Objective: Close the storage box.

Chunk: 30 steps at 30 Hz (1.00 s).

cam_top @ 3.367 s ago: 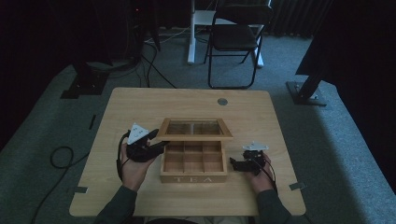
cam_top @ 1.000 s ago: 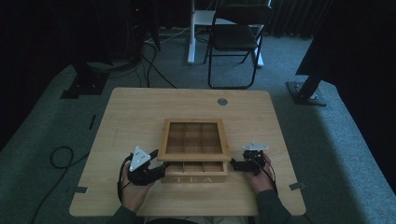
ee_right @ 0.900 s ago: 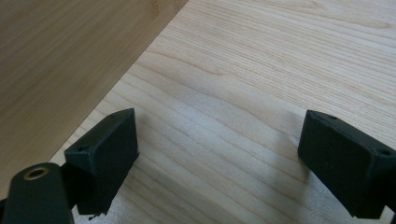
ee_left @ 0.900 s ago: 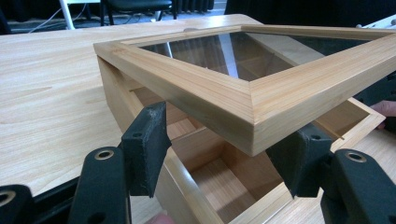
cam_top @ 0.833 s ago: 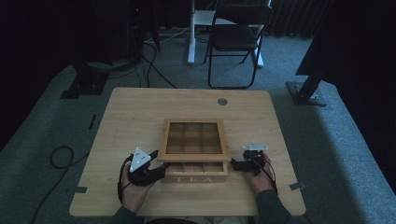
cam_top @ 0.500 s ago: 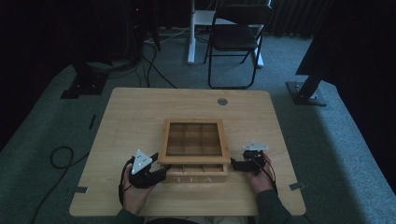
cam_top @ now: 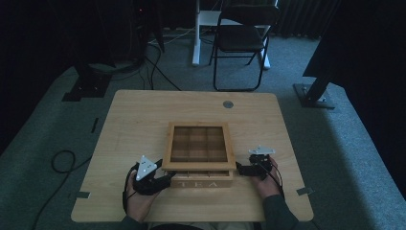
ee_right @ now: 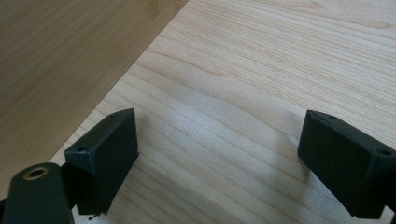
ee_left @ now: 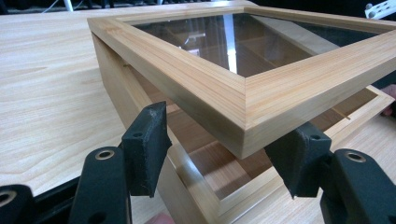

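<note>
Left jaws: the left gripper (ee_left: 224,163) had its jaws standing apart, one on each side of the near corner of the lid (ee_left: 243,100) – neither pad pressed the wood that could be seen.
Between the left jaws: the lid's glass-paned wooden frame hung part-raised, with a wedge of gap under its corner down to the tea box (ee_left: 205,186).
Left gripper from above: the left gripper (cam_top: 160,181) lay at the box's front left corner, the hand (cam_top: 139,199) behind it.
Right jaws: the right gripper (ee_right: 219,158) had its jaws wide apart with bare counter (ee_right: 261,70) between them – nothing held.
Beside the right jaws: a wooden wall of the box (ee_right: 60,60) ran just off one jaw; whether it touched could not be told.
Right gripper from above: the right gripper (cam_top: 246,168) sat at the box's right side, close to the front corner, the right hand (cam_top: 263,179) behind it.
Box: the tea box (cam_top: 201,181) stood between the two grippers at the near edge of the counter (cam_top: 143,120), its front marked TEA.
Farther off: a folding chair (cam_top: 242,40) stood on the floor beyond the counter's far edge.
</note>
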### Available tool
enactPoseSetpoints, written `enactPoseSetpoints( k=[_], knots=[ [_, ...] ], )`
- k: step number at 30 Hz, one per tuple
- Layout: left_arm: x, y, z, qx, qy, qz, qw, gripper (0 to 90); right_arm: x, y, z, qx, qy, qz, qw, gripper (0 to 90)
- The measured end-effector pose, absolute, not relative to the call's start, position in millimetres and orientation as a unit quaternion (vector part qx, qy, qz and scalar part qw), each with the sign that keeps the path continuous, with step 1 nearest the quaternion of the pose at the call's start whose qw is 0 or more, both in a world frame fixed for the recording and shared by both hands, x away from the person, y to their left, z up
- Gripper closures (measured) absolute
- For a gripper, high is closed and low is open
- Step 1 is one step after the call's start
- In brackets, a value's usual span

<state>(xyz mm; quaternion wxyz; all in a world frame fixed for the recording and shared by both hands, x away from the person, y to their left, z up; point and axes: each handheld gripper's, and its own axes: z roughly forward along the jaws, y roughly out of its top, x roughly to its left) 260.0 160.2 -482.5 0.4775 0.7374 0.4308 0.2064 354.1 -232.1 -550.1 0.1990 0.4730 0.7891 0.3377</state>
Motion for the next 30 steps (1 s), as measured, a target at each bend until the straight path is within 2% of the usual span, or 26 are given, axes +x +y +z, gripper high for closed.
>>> enactPoseSetpoints(
  k=[30],
  knots=[
    [252.7,160.2,-497.4,0.741,0.445,0.204,0.46,39.9,354.1,-232.1,-550.1,0.473,0.789,0.338,0.199,11.6]
  ],
)
